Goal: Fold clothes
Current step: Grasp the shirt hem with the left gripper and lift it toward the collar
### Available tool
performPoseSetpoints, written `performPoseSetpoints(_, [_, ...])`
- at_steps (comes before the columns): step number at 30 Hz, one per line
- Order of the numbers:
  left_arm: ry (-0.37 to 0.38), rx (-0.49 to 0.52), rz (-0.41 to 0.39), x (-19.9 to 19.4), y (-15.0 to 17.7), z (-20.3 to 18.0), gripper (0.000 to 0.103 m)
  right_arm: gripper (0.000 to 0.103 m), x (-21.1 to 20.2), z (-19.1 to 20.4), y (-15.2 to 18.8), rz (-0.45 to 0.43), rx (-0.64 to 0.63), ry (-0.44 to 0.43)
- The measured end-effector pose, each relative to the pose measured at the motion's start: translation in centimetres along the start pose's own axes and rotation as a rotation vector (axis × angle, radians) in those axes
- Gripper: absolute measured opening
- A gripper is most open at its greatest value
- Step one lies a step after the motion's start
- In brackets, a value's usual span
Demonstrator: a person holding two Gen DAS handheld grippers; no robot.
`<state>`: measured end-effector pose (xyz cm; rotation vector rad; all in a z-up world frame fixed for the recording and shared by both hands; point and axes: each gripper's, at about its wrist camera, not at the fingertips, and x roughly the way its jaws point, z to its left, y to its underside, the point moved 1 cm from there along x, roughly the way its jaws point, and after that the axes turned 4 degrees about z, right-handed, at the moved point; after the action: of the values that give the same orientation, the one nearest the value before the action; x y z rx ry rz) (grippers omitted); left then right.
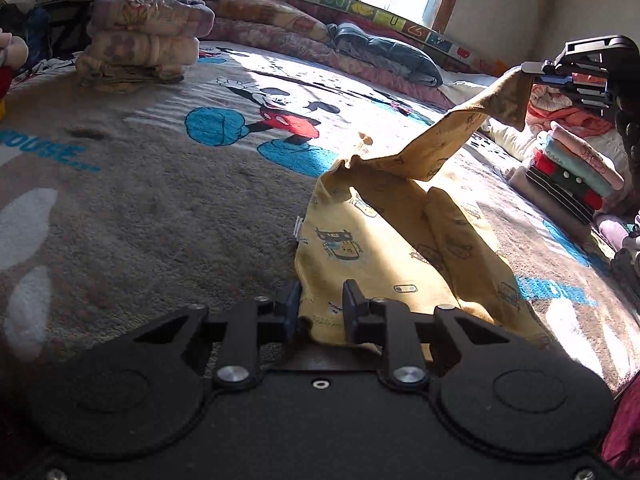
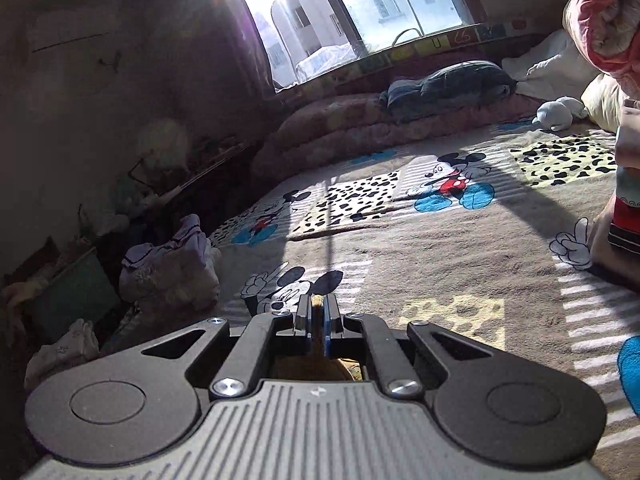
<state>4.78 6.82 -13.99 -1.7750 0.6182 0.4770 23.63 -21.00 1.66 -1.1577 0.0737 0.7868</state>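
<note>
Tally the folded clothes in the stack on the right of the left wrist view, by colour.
Stack, from the top:
Pink: 1
Light blue: 1
Red and green: 1
Black striped: 1
Beige: 1
Total: 5

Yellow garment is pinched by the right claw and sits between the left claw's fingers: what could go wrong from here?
1. The right claw is shut on only a narrow end of the yellow garment; a tug may slip it free.
2. The left claw stands open around the hem; lifting now would probably leave that corner behind.
3. The raised strip is twisted, so the fold may land creased.
4. The folded stack lies close by; a swing could topple it.
</note>
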Motion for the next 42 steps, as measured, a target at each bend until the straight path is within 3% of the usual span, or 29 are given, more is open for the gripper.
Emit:
performPoseSetpoints(1, [0.004, 0.009, -0.006, -0.1, 0.0, -0.2, 0.007, 0.007, 0.1, 0.0, -0.5, -0.001, -0.004, 0.000])
performPoseSetpoints(5, [0.019, 0.069, -0.035, -0.3, 0.0, -1.6, 0.005, 0.007, 0.6, 0.3, -2.6, -0.005, -0.023, 0.000])
performPoseSetpoints(13, [0.016, 0.390, -0.061, 0.1, 1.4, -7.0, 0.004, 0.007, 0.4, -0.8, -4.9, -0.010, -0.032, 0.015])
performPoseSetpoints(19, [0.040, 0.529, -0.052, 1.0, 2.8, -9.3, 0.004, 0.007, 0.2, -3.6, -4.5, 0.005, -0.011, 0.054])
performPoseSetpoints(26, [0.058, 0.525, -0.006, 2.0, 2.8, -9.4, 0.004, 0.007, 1.3, -5.8, -2.9, 0.061, -0.004, 0.104])
performPoseSetpoints(29, [0.161, 0.489, 0.032, 1.1, 2.4, -8.6, 0.023, 0.008, 2.2, -6.4, -1.8, 0.113, -0.033, 0.155])
performPoseSetpoints(30, [0.207, 0.451, 0.010, 0.1, 1.7, -7.6, 0.040, 0.007, 2.3, -6.6, -1.5, 0.121, -0.035, 0.161])
performPoseSetpoints(32, [0.223, 0.353, -0.046, -1.3, 0.7, -5.5, 0.037, 0.008, 2.3, -7.0, -0.9, 0.127, -0.022, 0.163])
performPoseSetpoints(33, [0.208, 0.270, -0.064, -1.7, 0.0, -3.7, 0.035, 0.008, 2.3, -7.2, -0.6, 0.130, -0.016, 0.164])
performPoseSetpoints(36, [0.170, 0.154, -0.091, -1.9, -1.0, -1.0, 0.029, 0.008, 2.3, -7.7, 0.1, 0.143, -0.016, 0.163])
performPoseSetpoints(39, [0.177, 0.195, -0.086, -1.8, -0.6, -1.9, 0.027, 0.008, 2.0, -7.7, 0.6, 0.144, -0.020, 0.157])
performPoseSetpoints(42, [0.160, 0.318, -0.006, -0.3, 0.9, -4.5, 0.027, 0.008, 1.6, -7.4, 1.0, 0.153, -0.048, 0.151])
